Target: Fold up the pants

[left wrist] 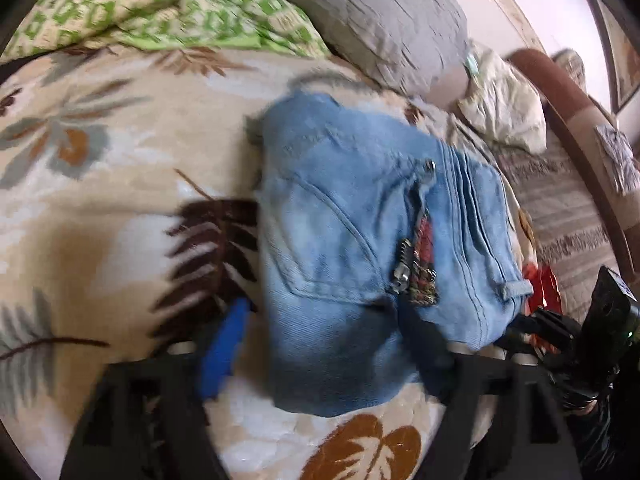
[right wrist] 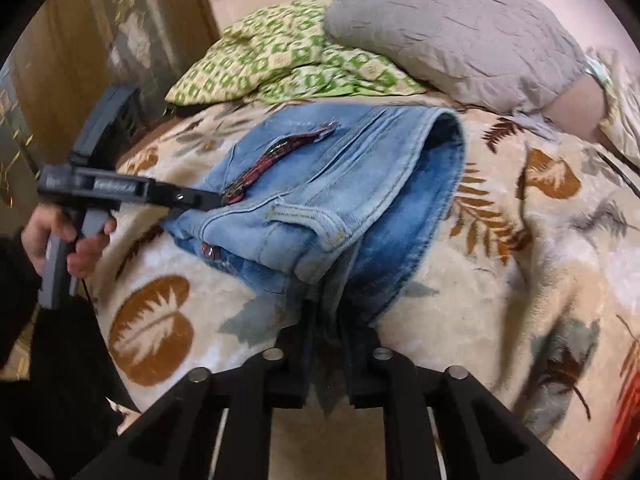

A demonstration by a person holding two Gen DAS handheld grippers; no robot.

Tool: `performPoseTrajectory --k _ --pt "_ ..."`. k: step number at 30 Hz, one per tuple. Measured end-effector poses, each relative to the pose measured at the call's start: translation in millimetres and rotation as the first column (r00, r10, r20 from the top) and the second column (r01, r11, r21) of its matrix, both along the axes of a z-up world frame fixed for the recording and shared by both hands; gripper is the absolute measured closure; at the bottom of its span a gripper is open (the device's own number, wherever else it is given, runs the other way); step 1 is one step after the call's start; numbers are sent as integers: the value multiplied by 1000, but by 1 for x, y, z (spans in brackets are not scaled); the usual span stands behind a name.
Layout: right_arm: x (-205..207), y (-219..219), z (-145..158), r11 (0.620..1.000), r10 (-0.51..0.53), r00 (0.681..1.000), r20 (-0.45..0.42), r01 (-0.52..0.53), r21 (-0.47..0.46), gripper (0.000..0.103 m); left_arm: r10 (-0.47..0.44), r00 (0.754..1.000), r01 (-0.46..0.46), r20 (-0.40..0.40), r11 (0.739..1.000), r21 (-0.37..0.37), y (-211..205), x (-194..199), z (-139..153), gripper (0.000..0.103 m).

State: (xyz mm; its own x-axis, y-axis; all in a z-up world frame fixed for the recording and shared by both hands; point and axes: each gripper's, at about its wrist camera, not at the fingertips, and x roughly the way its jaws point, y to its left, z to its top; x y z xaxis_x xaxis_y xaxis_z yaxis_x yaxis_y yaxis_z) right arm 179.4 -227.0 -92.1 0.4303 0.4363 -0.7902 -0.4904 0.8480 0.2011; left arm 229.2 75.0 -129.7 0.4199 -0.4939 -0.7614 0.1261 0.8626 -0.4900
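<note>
Gripping the near edge of the folded jeans (right wrist: 320,184), the right gripper (right wrist: 326,344) has its two fingers closed on a bunch of denim that runs straight down between them. The hold reads as a pinch on stacked layers, probably so they travel together when the next fold is drawn over. The left gripper (right wrist: 208,200), seen in the right wrist view at the jeans' left edge, reaches in from the person's hand (right wrist: 64,240); its tip meets the cloth near the zip. In its own camera the blue-padded finger (left wrist: 224,344) lies on the blanket (left wrist: 100,200) left of the bundle and the other finger is dark against the denim's right side. The fingers stand wide, with the bundle's near end lying between them — released rather than clamped, most likely poised to steady or take that side.

The jeans lie mid-bed on the leaf-print blanket as a compact bundle, waistband and a back pocket uppermost and the darker inner face showing at the open right end, so the task looks well advanced. Count — one pair of jeans, two grippers, one blanket. At the far end sit one grey pillow (right wrist: 460,28) and green-checked bedding (right wrist: 288,52), whose number of pieces cannot be told. Something red (left wrist: 542,288) at the bundle's right edge is too blurred to name.
</note>
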Motion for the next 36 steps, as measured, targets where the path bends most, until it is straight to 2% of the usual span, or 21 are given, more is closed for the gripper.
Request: performPoseTrajectory --k 1,2,3,6,8,11,15,17,19,20,21,22,23,24,25,27,30,32,34,36 --pt "2 -4 3 1000 -16 1000 -11 16 19 35 10 1000 -10 15 1000 -11 5 2 4 14" --pt "3 -12 9 997 -49 999 -8 50 64 6 18 1000 -17 25 1000 -16 10 4 8 14" --pt "4 -21 16 989 -85 996 6 83 124 3 24 999 -24 28 1000 -15 13 6 11 12" --pt "17 -39 27 958 -140 989 -40 146 246 3 31 999 -30 29 999 -22 18 17 15 7" --pt "34 -49 24 918 -172 976 -132 207 339 1 1 1000 0 8 999 -32 11 28 11 7" --pt "68 -53 -2 832 -189 924 -331 330 446 1 -21 999 20 -26 998 -59 1 39 0 7" --pt "98 -47 -51 736 -157 829 -537 461 495 1 -36 994 24 -103 993 -114 -5 52 -24 7" --pt "106 -39 -65 710 -135 809 -572 482 514 1 -30 996 16 -88 987 -157 -3 53 -27 6" --pt "110 -31 -70 710 -150 817 -557 481 514 0 -29 994 7 -102 978 -210 -1 55 -29 6" --pt "113 -25 -67 715 -146 832 -535 463 524 2 -24 994 1 -106 976 -217 -1 56 -29 6" --pt "115 -19 -65 721 -134 844 -520 443 533 14 -22 994 -2 -108 976 -216 -2 56 -29 7" --pt "118 -10 -65 743 -135 846 -515 431 513 22 -37 994 16 -103 980 -200 -7 56 -28 27" --pt "121 -4 -67 774 -154 843 -515 428 468 37 -57 994 40 -91 983 -182 -12 55 -25 40" --pt "122 1 -67 793 -161 849 -504 415 446 46 -62 995 50 -79 987 -152 -16 54 -22 49" --pt "121 4 -66 802 -165 858 -486 404 439 48 -69 996 60 -63 989 -134 -18 52 -17 60" --pt "120 6 -60 808 -165 872 -462 388 444 59 -84 996 79 -36 990 -115 -21 49 -9 72" --pt "115 18 -38 856 -176 913 -369 327 401 64 -95 995 96 10 992 -88 -26 42 9 79" --pt "111 23 -21 879 -177 936 -303 289 379 65 -94 994 99 46 988 -121 -26 35 24 82" --pt "105 18 -6 874 -166 949 -268 267 406 65 -93 992 107 82 976 -188 -23 28 36 82" --pt "98 8 5 862 -154 957 -248 253 440 65 -107 989 126 106 973 -194 -28 21 42 82"
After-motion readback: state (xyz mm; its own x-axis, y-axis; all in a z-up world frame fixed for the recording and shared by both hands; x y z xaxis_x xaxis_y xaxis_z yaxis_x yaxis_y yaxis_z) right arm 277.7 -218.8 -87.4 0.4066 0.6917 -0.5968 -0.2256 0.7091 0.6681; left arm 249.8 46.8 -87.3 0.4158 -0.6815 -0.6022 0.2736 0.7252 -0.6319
